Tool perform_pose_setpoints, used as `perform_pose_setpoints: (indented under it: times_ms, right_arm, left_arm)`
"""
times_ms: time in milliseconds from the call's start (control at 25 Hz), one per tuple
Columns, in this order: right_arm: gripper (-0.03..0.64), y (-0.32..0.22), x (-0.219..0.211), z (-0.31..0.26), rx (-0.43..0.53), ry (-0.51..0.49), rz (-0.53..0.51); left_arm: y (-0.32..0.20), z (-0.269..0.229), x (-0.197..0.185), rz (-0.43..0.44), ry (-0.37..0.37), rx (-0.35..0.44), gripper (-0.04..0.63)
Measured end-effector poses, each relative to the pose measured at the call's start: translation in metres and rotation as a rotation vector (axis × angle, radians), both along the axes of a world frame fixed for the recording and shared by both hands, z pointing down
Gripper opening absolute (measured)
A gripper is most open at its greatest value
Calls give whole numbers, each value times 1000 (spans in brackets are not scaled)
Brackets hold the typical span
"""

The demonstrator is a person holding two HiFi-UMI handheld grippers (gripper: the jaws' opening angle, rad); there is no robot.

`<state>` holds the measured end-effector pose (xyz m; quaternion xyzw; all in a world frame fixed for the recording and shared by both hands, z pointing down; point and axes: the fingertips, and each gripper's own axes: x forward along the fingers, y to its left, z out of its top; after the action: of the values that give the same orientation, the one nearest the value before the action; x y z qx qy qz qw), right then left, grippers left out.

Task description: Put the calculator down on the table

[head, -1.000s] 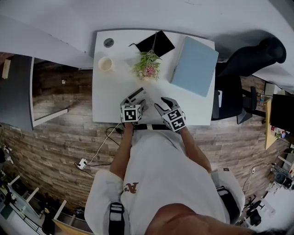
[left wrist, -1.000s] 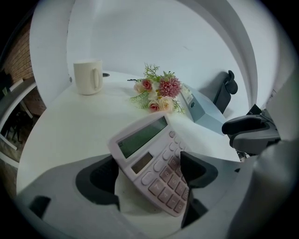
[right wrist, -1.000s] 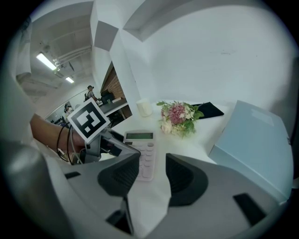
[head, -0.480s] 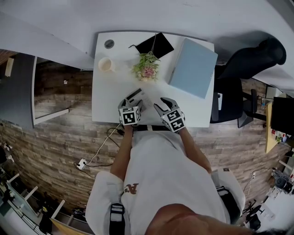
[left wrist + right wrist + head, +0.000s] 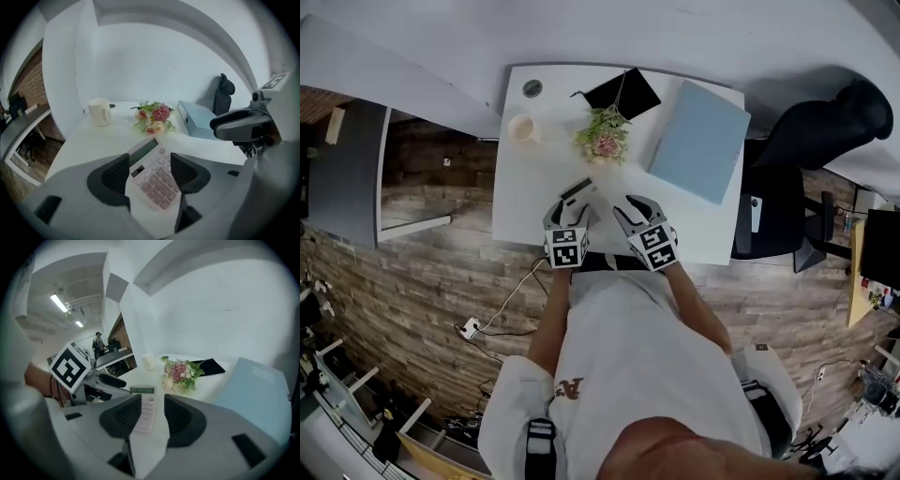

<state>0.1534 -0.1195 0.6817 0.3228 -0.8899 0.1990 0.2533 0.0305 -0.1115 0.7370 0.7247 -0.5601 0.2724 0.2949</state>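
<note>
Table [image 5: 511,220]: white, smooth, with rounded corners. Flowers [image 5: 602,136]: a small pink and green bunch near the table's middle. Calculator [image 5: 579,194]: a pale rectangle lying flat on the table, on the person's side of the flowers. Mug [image 5: 522,127]: cream, cylindrical, left of the flowers. Box [image 5: 698,141]: light blue and flat-topped, to their right. Pad [image 5: 623,92]: black and thin, beyond them. Left gripper [image 5: 569,212]: jaws stood wide, ribbed dark pads on either side of the calculator's near end; contact could not be told. Right gripper [image 5: 630,208]: jaws moderately apart, nothing between them, just right of the calculator. Only the left gripper view showed the calculator's [image 5: 152,176] grey display and pinkish key rows. Only the right gripper view showed the left gripper's [image 5: 110,379] black-and-white marker cube.
</note>
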Motion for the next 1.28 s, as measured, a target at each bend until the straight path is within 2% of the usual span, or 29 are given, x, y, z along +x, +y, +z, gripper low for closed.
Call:
perform_pose_setpoints:
  times_ms: [120,280,560,880,1120,1280]
  right_arm:
    - [136,-2,-1,-17,41,-32,1]
    - [110,-2,4,-41,90,-66,20]
    - [20,-13,14,-94,229,-102,115]
    - [6,-16,20,-151,380,-86,219]
    - [9,-14,16,-198,496,-62,320]
    - [6,-4,7,-218,545,-4,344]
  left_arm:
    - [-1,-28,5,24,-5,73,238]
    - [-7,-66,12,58,-4,179,208]
    - [-26,-133,32,119,25,382,127]
    - [-34,-205,50,289,31,588,0]
    - [-29,-249,37,379,77,702,0]
    - [-23,-265,21,419,100,747,0]
